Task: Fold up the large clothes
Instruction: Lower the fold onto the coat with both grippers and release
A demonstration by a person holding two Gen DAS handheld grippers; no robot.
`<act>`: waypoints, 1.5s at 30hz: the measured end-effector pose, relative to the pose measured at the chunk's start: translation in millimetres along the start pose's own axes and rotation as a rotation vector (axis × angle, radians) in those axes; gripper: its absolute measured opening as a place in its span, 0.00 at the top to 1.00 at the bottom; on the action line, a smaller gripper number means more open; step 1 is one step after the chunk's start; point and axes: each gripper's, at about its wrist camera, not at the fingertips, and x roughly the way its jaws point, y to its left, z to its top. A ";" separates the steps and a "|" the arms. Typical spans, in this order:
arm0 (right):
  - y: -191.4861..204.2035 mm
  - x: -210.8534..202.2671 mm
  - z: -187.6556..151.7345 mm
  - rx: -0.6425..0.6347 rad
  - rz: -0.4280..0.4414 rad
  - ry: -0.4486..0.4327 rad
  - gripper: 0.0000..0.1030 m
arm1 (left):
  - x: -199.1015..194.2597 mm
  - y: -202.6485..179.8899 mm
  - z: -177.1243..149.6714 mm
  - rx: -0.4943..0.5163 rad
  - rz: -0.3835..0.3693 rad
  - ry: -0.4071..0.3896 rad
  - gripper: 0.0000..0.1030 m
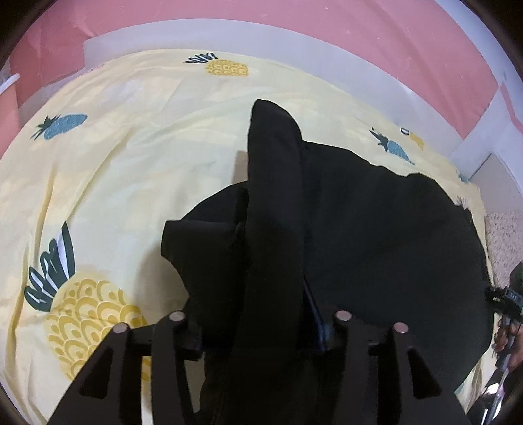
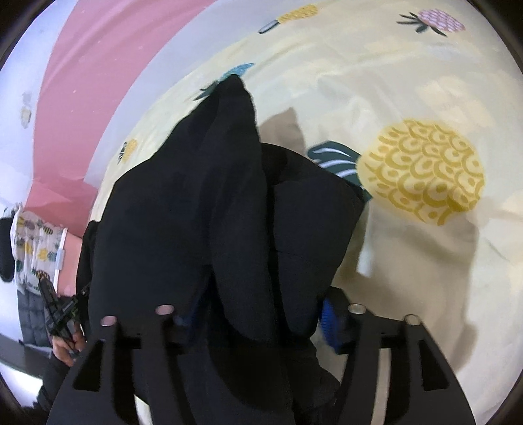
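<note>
A black garment (image 1: 343,235) hangs bunched between the fingers of the left hand-held gripper (image 1: 261,327), a thick fold rising straight up from the clamp and the rest spreading to the right over the bed sheet (image 1: 114,170). The left jaws are closed on this cloth, which fills the gap between them. In the right wrist view the same black garment (image 2: 202,212) is pinched in the right hand-held gripper (image 2: 258,317), its jaws pressed on a heavy wad of fabric that stands up in soft peaks and hides most of what lies ahead. Blue pads show at the inner faces of the fingers (image 2: 328,315). The garment rests on a bed, on the pale yellow sheet printed with pineapples (image 2: 421,170). Beyond the bed stands a pink wall (image 1: 294,16) with a white band along its foot.
</note>
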 end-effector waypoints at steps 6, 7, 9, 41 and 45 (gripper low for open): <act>13.9 -39.3 -6.9 -0.083 -0.144 -0.100 0.37 | -34.2 11.5 -5.4 -0.054 0.003 -0.033 0.45; 19.5 -50.3 -7.0 -0.113 -0.185 -0.144 0.37 | -40.6 11.0 -6.1 -0.049 0.016 -0.049 0.45; 35.3 -69.7 -6.0 -0.163 -0.233 -0.237 0.37 | -55.6 4.3 -6.0 -0.022 0.070 -0.112 0.47; 92.3 -40.1 -41.6 -0.311 -0.336 -0.273 0.55 | -44.3 -64.4 -6.2 0.158 0.143 -0.211 0.47; 97.6 -59.3 -87.0 -0.317 -0.328 -0.257 0.55 | -71.3 -68.9 -47.2 0.156 0.148 -0.185 0.47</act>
